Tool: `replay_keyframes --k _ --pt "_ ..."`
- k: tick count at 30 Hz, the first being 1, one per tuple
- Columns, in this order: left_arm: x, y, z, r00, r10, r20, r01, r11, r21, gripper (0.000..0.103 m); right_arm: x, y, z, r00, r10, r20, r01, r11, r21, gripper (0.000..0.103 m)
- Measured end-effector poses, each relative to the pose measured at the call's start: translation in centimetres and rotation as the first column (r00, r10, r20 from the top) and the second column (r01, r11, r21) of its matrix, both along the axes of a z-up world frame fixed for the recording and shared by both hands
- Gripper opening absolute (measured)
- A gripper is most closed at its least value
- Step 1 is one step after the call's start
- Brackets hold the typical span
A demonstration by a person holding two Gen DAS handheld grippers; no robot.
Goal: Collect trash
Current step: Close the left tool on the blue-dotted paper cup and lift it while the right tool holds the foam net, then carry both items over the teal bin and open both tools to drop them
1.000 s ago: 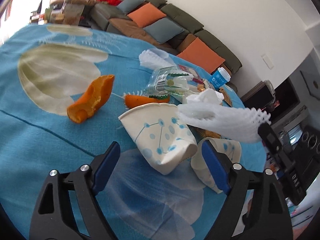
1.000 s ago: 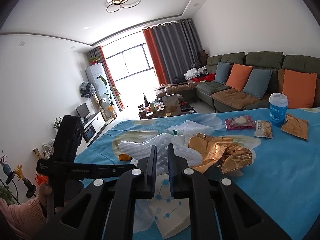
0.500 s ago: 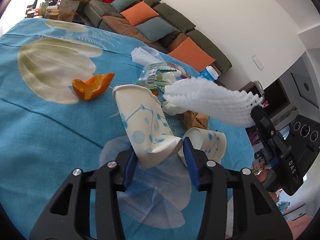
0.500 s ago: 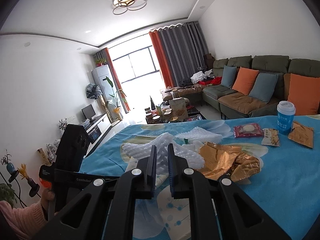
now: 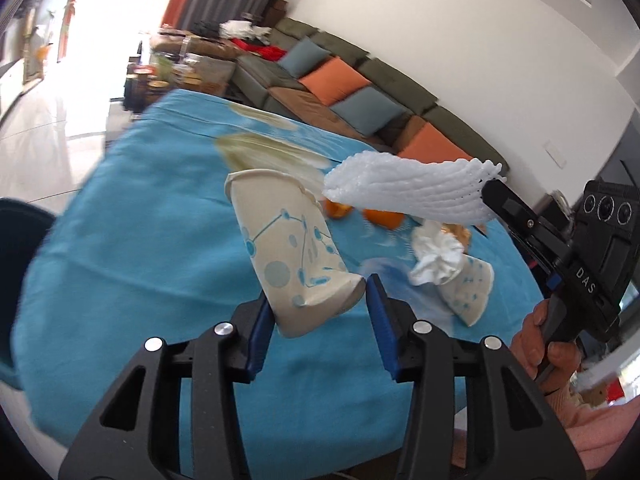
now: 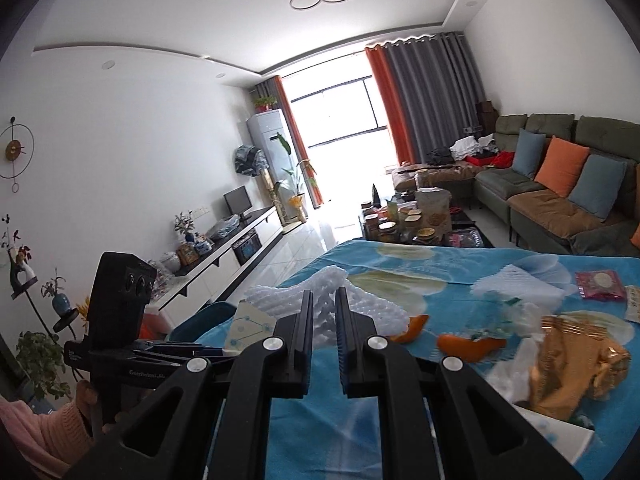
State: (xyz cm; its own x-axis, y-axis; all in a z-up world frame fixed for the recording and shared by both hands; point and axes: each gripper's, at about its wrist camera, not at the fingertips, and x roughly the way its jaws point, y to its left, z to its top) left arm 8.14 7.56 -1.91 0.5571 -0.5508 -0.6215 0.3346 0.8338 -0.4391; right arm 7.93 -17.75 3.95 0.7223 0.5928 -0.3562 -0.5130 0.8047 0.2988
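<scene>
My left gripper (image 5: pixel 320 304) is shut on a crumpled white paper cup with blue dots (image 5: pixel 292 248) and holds it above the blue tablecloth (image 5: pixel 140 240). My right gripper (image 6: pixel 324 304) is shut on a white foam fruit net (image 6: pixel 360 308), lifted over the table; the net also shows in the left wrist view (image 5: pixel 412 188). On the table lie a second paper cup (image 5: pixel 468 292), a crumpled tissue (image 5: pixel 436 256), orange peels (image 6: pixel 468 346) and a gold foil wrapper (image 6: pixel 568 364).
A dark teal bin or chair edge (image 5: pixel 20 232) stands left of the table, also in the right wrist view (image 6: pixel 204 316). More wrappers (image 6: pixel 600 284) and foam netting (image 6: pixel 516 284) lie at the table's far side. A sofa (image 6: pixel 560 196) stands behind.
My left gripper closed on the paper cup, lifted it off the table and swung left. My right gripper, still holding the foam net, has turned left with it.
</scene>
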Motion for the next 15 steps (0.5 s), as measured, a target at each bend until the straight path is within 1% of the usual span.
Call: replay_keyframes --k 3,6,10,12,15 --pt "-0.7 3.7 0.1 0.997 0.083 0.006 -0.083 0.997 0.006 0.044 1.4 3.5 0.1 0.997 0.076 -0.014 -0.076 0.997 -0.004 0.009" --pt "-1.0 7.5 0.4 0.985 0.175 0.015 -0.175 0.985 0.012 0.044 2.7 7.4 0.3 0.990 0.143 -0.019 -0.143 0.990 -0.011 0.009" --pt "-1.0 12.8 0.3 0.957 0.290 0.016 -0.291 0.956 0.024 0.044 4.8 12.1 0.2 0.975 0.217 -0.046 -0.218 0.976 -0.017 0.009" --pt "-1.0 15.2 0.2 0.943 0.333 0.011 -0.333 0.943 0.020 0.044 5.6 14.3 0.0 0.968 0.244 -0.058 -0.246 0.969 -0.023 0.009" --pt "-0.8 17.5 -0.4 0.923 0.386 0.000 -0.385 0.922 0.039 0.044 6.9 17.6 -0.5 0.954 0.287 -0.085 -0.291 0.956 -0.036 0.009"
